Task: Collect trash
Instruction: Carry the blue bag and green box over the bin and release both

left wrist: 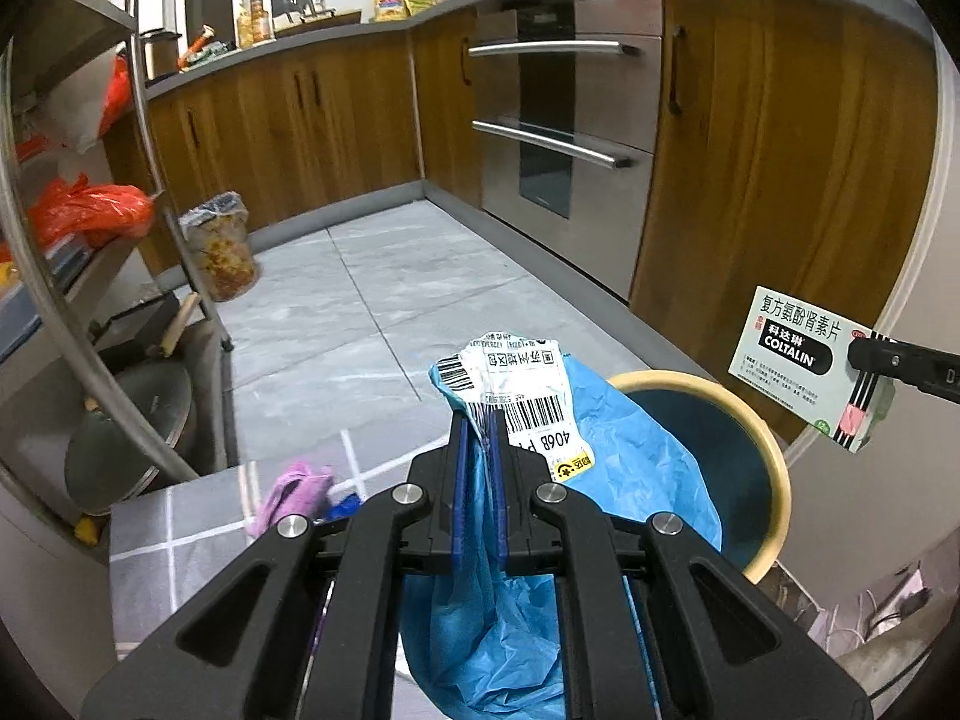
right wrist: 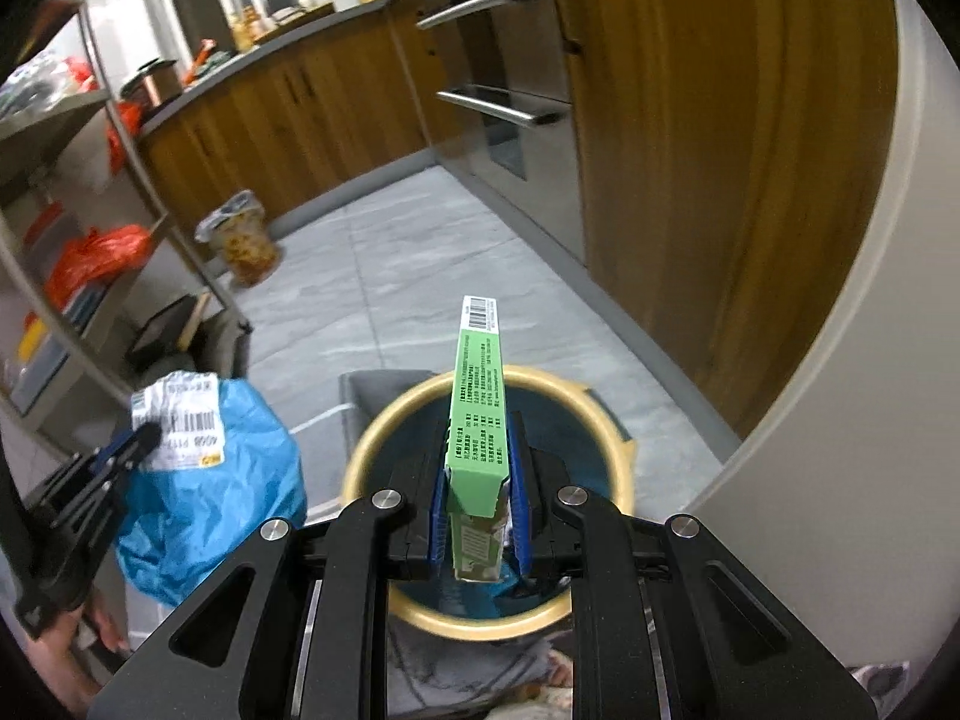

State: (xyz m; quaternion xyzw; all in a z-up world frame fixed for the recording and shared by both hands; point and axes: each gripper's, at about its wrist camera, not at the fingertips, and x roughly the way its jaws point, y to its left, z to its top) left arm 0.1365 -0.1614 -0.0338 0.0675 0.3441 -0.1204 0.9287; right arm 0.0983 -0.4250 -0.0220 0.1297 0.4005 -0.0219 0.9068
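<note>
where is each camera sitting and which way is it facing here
Left wrist: on the left tool, facing forward and down at the kitchen floor; its fingers pinch a blue mailer bag.
Right wrist: on the right tool, facing down over the bin; it grips a green medicine box; part of a hand shows.
Shared: bin, bag, box, oven.

both wrist views look steeply down along their fingers, close over the shared bin [left wrist: 774, 456] [right wrist: 612, 420] and kitchen floor [left wrist: 390, 276] [right wrist: 420, 252].

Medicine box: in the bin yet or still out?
Out. The box is clamped in the right gripper, above the bin opening.
</note>
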